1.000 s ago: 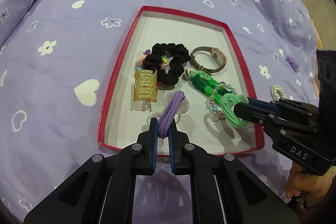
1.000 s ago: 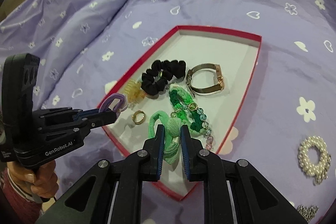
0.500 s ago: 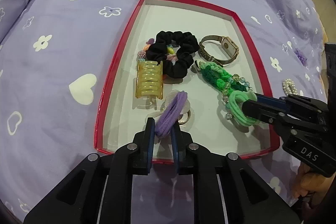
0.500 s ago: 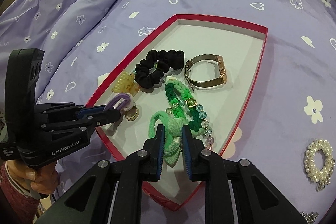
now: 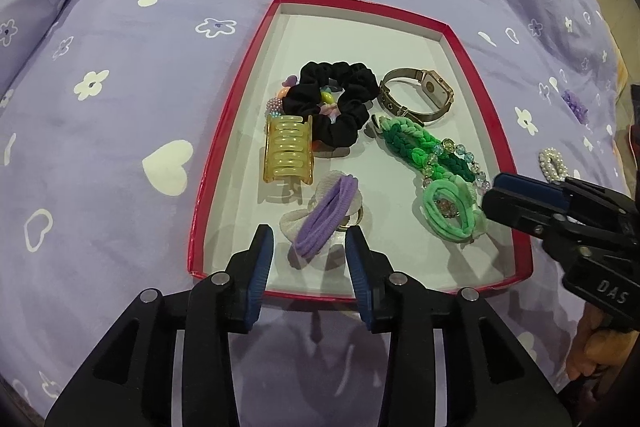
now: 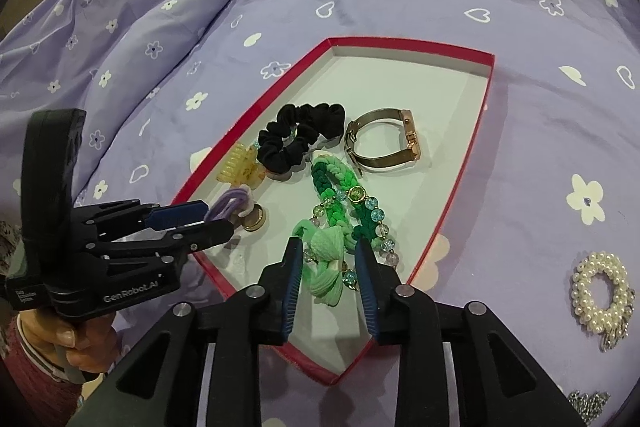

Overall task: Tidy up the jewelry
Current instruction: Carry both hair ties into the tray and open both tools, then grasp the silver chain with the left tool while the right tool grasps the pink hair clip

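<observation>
Both tongs have just been opening, each with a hair tie lying loose between its pads. The left tongs point(image 5: 310, 249) stand parted around the purple hair tie point(image 5: 326, 217), which rests on the floor of the red tray point(image 5: 224, 131) at its 6 o'clock edge. The right tongs point(image 6: 328, 261) stand parted around the light green hair tie point(image 6: 326, 261), near the tray's 4 o'clock corner. A pearl scrunchie point(image 6: 602, 291) lies on the bed point(image 5: 120, 75) at 3 o'clock, outside the tray.

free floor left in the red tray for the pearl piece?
Yes: the far end of the red tray, beyond the black scrunchie and watch, is bare. A narrower strip runs along the right wall beside the watch. The near half is crowded by the purple hair tie and green hair tie.
</observation>
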The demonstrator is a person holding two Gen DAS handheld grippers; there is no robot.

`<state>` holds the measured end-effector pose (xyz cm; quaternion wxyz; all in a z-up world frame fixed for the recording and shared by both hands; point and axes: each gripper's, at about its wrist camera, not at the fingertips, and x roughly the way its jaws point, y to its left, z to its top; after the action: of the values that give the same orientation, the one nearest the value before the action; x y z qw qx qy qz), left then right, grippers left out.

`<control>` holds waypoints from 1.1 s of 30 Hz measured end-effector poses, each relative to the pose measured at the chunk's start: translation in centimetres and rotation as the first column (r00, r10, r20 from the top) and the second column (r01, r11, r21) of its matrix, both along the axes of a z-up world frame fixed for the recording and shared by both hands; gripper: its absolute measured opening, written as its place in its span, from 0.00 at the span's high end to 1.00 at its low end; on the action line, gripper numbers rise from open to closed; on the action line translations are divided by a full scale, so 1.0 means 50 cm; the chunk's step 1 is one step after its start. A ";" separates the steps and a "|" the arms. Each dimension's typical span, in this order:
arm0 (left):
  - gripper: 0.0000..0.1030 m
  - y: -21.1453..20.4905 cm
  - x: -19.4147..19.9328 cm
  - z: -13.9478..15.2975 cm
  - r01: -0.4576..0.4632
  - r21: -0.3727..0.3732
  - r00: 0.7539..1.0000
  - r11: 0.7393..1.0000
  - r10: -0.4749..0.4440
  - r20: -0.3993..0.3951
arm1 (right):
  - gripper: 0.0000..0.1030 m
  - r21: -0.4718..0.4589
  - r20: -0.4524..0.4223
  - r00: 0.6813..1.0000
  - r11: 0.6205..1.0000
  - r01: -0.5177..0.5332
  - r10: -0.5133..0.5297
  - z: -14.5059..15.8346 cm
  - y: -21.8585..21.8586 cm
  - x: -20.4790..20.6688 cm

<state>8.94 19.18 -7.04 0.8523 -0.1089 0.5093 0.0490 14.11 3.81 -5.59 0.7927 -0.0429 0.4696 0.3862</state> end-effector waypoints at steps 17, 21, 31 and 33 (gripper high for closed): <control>0.57 -0.035 -0.073 0.061 -0.050 -0.092 0.993 0.995 0.059 0.100 | 0.57 0.109 0.027 0.991 0.986 0.129 -0.133 0.053 -0.152 -0.056; 0.56 -0.074 -0.079 0.069 -0.013 -0.105 0.994 0.994 0.025 0.107 | 0.56 0.107 0.045 0.984 0.980 0.168 -0.174 0.055 -0.205 -0.074; 0.50 -0.182 -0.072 0.078 0.106 -0.088 0.989 0.991 -0.096 0.110 | 0.52 0.106 0.052 0.948 0.945 0.309 -0.315 0.048 -0.351 -0.107; 0.49 -0.200 -0.070 0.077 0.127 -0.084 0.987 0.988 -0.117 0.106 | 0.52 0.101 0.055 0.940 0.939 0.329 -0.336 0.045 -0.374 -0.114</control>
<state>5.46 9.18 -3.19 0.8724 -0.1181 0.4732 -0.0318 8.40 -14.90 -3.36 0.8640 0.0591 0.4237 0.2656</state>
